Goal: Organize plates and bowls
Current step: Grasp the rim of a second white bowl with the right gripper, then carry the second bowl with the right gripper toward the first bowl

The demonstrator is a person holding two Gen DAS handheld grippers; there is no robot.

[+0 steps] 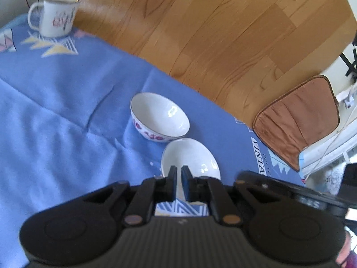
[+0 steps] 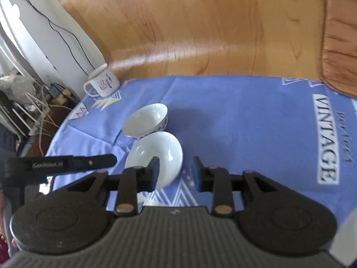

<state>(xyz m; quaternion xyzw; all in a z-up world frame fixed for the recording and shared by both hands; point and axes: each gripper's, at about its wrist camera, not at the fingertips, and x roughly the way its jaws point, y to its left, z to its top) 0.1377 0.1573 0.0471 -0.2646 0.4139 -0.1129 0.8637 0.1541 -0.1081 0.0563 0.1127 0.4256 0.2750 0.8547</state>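
Note:
A white bowl with a red flower pattern stands upright on the blue cloth; it also shows in the right wrist view. A plain white dish lies just in front of it, touching or nearly touching it, and shows in the right wrist view too. My left gripper is nearly shut, its jaws a narrow gap apart over the dish's near rim; whether it pinches the rim is unclear. My right gripper is open, its left finger in front of the dish and its right finger beside it.
A white enamel mug with a stick in it stands at the cloth's far left corner, also in the right wrist view. A brown cushion lies at the right. Wooden floor lies beyond. Cables and clutter sit at the left.

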